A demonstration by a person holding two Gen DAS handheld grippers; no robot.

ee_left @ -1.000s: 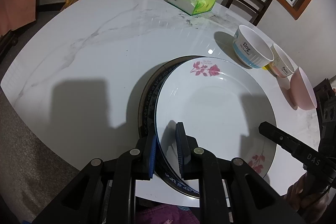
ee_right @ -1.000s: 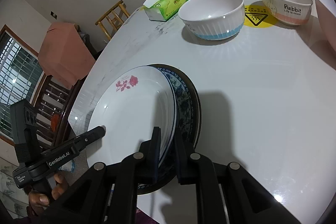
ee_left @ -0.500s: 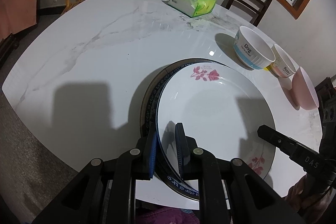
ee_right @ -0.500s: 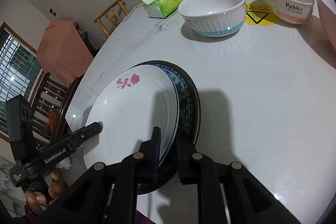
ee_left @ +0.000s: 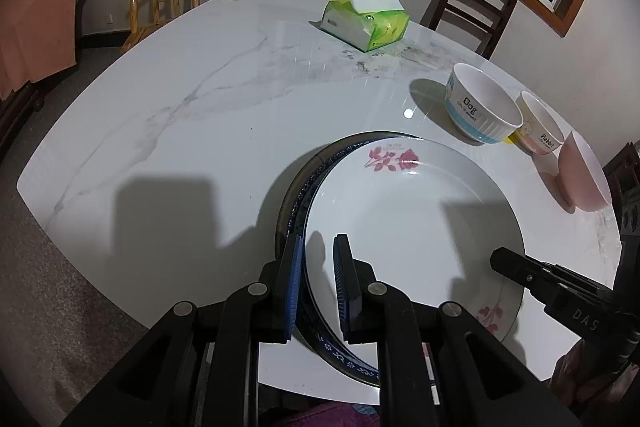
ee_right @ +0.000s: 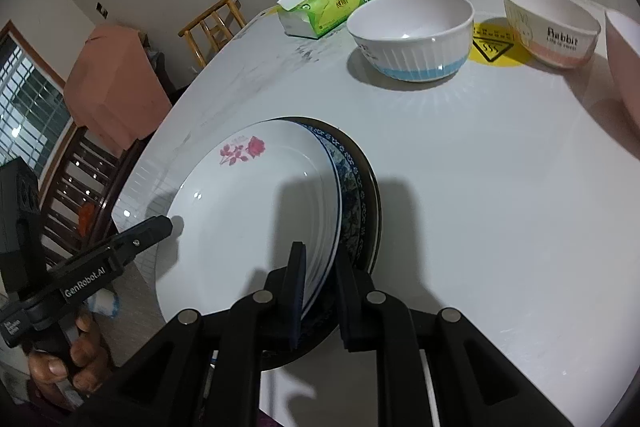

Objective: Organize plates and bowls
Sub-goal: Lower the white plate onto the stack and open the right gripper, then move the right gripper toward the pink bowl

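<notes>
Rose plate, clamped at opposite rims by left tool and right tool: lower level, centred on blue-patterned plate.

Overhead glare, hard shadows, fisheye vignetting
</notes>
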